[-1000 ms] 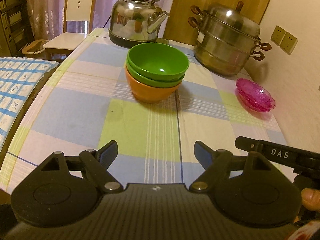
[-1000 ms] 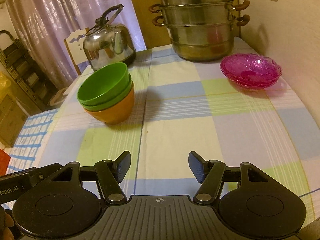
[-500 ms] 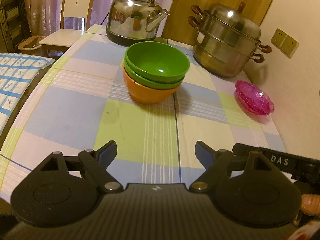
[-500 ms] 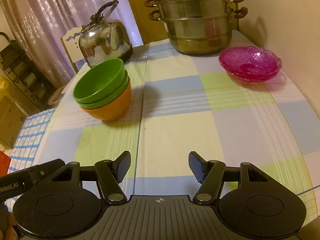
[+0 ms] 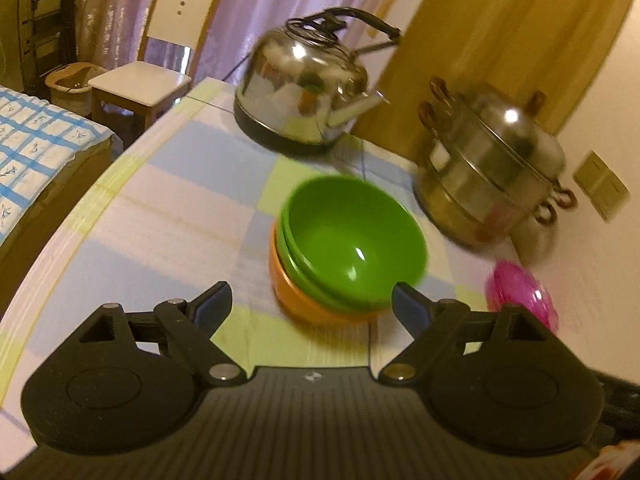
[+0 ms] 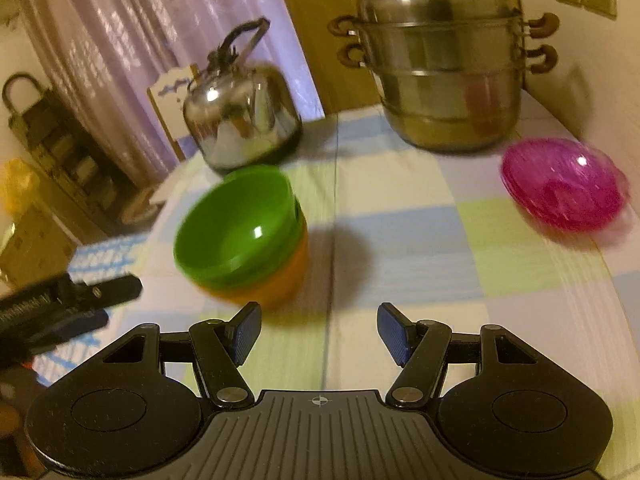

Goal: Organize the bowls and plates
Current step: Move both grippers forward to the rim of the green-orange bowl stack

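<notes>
Showing sorting seemingly done: nested bowls [image 5: 352, 248] mid-table, pink plates [image 6: 564, 184] stacked near the right edge, left gripper [image 5: 312, 304], just widened, and right gripper [image 6: 319, 332] both open, empty.

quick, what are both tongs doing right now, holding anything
left tongs: open, holding nothing, jaws have just been opening, stacked bowls just ahead.
right tongs: open, holding nothing.

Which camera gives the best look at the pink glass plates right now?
The right wrist view. It shows the pink plates whole and fairly large, open side toward the camera, beside the steamer pot. In the left wrist view they are small, blurred and partly hidden behind the gripper's finger.
</notes>
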A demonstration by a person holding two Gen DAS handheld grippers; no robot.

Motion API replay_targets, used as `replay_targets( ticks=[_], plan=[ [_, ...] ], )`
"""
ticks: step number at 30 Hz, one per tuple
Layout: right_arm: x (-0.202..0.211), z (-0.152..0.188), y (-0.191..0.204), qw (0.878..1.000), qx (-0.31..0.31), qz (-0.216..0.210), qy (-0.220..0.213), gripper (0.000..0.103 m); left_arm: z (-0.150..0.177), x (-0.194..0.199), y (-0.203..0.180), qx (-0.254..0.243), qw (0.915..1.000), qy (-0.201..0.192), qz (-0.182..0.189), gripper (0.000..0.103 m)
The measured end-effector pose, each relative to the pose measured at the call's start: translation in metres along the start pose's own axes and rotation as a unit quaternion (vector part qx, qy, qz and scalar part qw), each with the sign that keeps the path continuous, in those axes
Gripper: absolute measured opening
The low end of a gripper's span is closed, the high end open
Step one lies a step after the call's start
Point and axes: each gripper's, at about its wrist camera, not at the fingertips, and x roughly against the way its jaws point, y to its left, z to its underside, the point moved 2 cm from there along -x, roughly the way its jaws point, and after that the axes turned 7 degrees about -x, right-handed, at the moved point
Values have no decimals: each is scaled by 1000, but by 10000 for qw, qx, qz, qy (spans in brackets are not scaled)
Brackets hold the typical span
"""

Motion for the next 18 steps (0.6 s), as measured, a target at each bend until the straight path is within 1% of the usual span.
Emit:
replay_targets(
  ticks=[6, 11, 15, 18],
  plan=[
    [-39, -43, 2, 9986, -381, -366, 65, 66, -22, -42, 17, 364, 9993, -15, -126, 86],
    [-69, -65, -3, 9984, -479, -254, 166, 71, -27, -75, 28, 654, 9978, 78, -115, 86],
    [-91, -71, -3, 9986, -381, -180, 319, 72, -27, -97, 32, 784, 9966, 254, 22, 85],
    [-108, -72, -2, 9982, -299, -143, 508, 72, -26, -109, 37, 843, 9954, 390, 218, 79]
  ],
)
